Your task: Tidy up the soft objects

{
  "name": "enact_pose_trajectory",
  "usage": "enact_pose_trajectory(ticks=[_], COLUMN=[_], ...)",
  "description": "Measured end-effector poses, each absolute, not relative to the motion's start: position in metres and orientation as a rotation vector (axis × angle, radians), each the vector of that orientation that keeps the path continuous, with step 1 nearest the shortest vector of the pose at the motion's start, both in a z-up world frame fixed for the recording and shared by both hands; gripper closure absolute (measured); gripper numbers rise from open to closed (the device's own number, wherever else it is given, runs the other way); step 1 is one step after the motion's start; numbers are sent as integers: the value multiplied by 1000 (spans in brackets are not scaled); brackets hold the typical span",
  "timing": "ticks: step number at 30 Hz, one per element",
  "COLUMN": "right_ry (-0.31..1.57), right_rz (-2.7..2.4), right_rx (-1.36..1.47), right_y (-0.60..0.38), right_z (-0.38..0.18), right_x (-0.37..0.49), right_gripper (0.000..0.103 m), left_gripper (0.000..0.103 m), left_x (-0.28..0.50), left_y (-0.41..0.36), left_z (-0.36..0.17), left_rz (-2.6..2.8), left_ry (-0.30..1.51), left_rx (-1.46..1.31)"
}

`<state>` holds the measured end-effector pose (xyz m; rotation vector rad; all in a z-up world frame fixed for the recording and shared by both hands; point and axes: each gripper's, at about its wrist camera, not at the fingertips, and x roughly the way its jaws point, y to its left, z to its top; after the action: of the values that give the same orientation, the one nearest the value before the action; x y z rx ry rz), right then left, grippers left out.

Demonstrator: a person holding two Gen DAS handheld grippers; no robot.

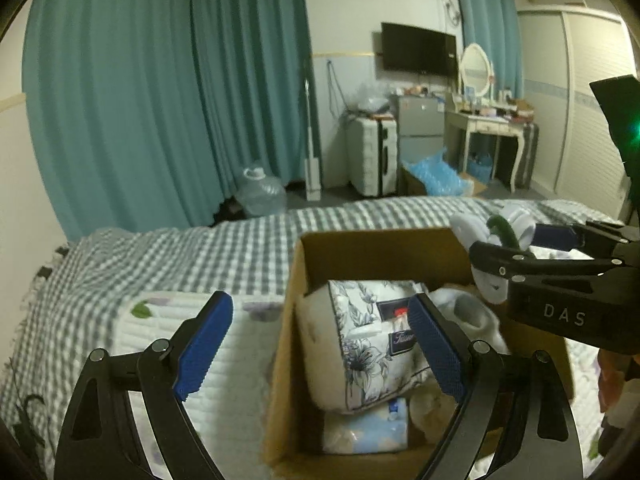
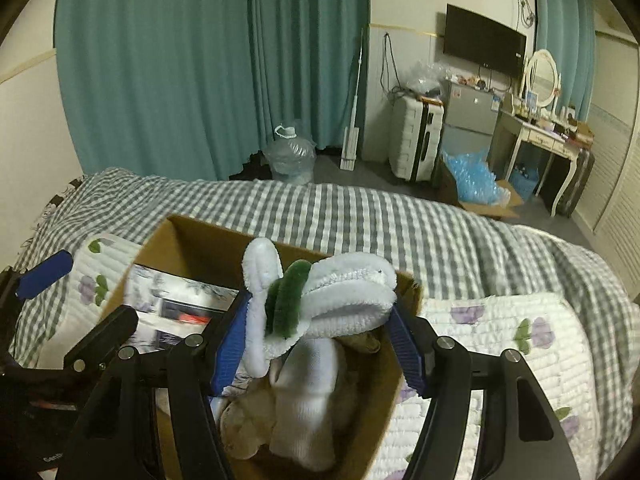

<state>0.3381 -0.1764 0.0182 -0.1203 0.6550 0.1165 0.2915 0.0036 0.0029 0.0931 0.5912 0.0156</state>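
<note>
right gripper (image 2: 320, 336): pinching a white-and-green fuzzy toy (image 2: 320, 296) between its jaws, right over the box (image 2: 208, 240)
left gripper (image 1: 320, 348): wide open, holding nothing
done so far: pillow (image 1: 360, 344), sock (image 2: 304, 392) already in the box below; toy's next

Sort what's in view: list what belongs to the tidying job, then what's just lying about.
Job: box; white-and-green plush in right gripper; floral pillow; white socks; left gripper.
Lying about: water jug; suitcase; mop; television.
</note>
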Motion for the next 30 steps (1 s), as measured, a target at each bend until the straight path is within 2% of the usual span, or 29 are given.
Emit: enact_pose_trajectory(ticks=[4,7,14,21,23,25,30], right_ry=[652,606,509,329,273,217,127], right_rz=[116,138,120,109,101,92,86], right_rx=[-84,-39,-63,-69,-75,-77,-84], right_y=[-183,-191,-202,-210,-208,-206,-195], right_z=[9,13,67,157,176,191,207], right_x=[346,334,287,179,142,104,27], right_gripper=[35,13,12,7,6,2,1], left_gripper=[13,13,13,13,7,6,5], left_x=[293,288,257,145,112,83,34], left_y=[-1,-3,-5,-19,-17,-15,-12], left_z=[-1,4,50,150,170,185,203], left_rz=[12,15,53,71,56,45,27], left_ry=[575,538,437,153,101,59,11], left_rx=[102,116,101,78,47,25,27])
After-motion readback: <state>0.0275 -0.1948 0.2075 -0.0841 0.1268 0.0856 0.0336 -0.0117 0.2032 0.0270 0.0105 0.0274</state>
